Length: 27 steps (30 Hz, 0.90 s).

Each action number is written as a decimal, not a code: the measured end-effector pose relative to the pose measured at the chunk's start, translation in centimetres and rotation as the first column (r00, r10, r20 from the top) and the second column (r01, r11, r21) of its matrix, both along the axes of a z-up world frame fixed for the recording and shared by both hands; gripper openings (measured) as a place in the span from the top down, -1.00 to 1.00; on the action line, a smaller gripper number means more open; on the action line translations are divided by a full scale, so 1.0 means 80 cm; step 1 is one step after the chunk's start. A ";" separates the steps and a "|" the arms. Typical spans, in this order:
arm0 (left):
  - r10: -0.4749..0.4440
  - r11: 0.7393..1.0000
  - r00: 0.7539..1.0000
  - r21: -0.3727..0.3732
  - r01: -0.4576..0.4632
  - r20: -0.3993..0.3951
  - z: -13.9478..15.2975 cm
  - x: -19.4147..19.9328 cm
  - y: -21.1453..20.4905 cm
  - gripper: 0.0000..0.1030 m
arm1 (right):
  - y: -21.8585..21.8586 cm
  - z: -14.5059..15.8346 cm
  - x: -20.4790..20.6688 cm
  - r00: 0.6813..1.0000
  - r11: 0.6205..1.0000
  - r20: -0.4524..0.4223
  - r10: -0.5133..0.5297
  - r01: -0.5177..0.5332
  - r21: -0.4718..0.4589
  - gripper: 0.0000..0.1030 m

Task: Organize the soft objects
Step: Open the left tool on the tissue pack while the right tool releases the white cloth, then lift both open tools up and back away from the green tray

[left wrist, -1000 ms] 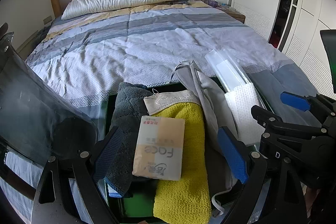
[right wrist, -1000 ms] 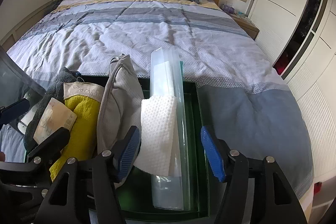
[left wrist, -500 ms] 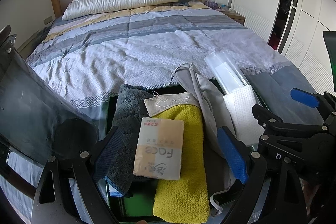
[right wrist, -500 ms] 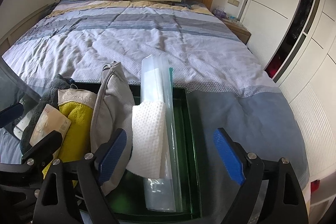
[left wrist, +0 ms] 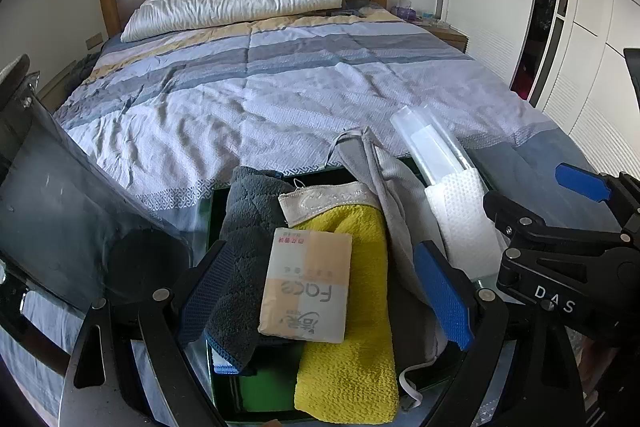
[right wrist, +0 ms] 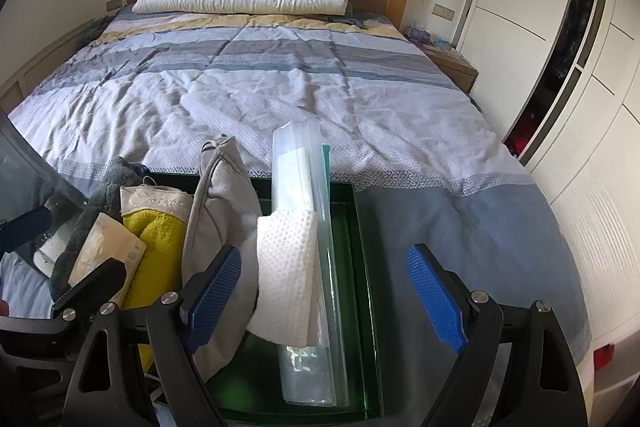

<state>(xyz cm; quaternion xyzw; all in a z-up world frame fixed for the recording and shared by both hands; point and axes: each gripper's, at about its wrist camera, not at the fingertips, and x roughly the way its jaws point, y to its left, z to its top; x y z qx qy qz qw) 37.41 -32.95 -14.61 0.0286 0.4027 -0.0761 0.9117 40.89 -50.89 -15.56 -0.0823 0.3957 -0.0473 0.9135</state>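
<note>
Towels, one yellow (left wrist: 352, 327) and one dark grey (left wrist: 244, 247), fill one green bin (right wrist: 360, 211); both tools spread, pinching nothing.

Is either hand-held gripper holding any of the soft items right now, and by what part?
Nothing is held. The left hand-held gripper and the right hand-held gripper both stand open above the green box.

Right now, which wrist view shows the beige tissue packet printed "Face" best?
The left wrist view: the beige tissue packet lies face-up, print readable. The right wrist view shows only an angled sliver behind the left claw.
</note>
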 end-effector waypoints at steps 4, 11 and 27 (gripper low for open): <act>-0.004 1.000 1.000 -0.004 0.004 0.006 0.003 -0.001 -0.002 -0.72 | -0.004 0.004 -0.003 1.000 1.000 0.002 0.003 -0.004 0.021 -0.66; -0.006 1.000 1.000 -0.001 0.006 0.014 0.008 -0.006 -0.005 -0.72 | -0.002 0.011 -0.009 1.000 1.000 0.007 0.011 -0.011 0.014 -0.66; -0.025 0.999 1.000 -0.019 0.026 0.016 0.023 -0.031 0.003 -0.72 | 0.008 0.033 -0.031 1.000 1.000 0.029 -0.004 0.004 -0.022 -0.67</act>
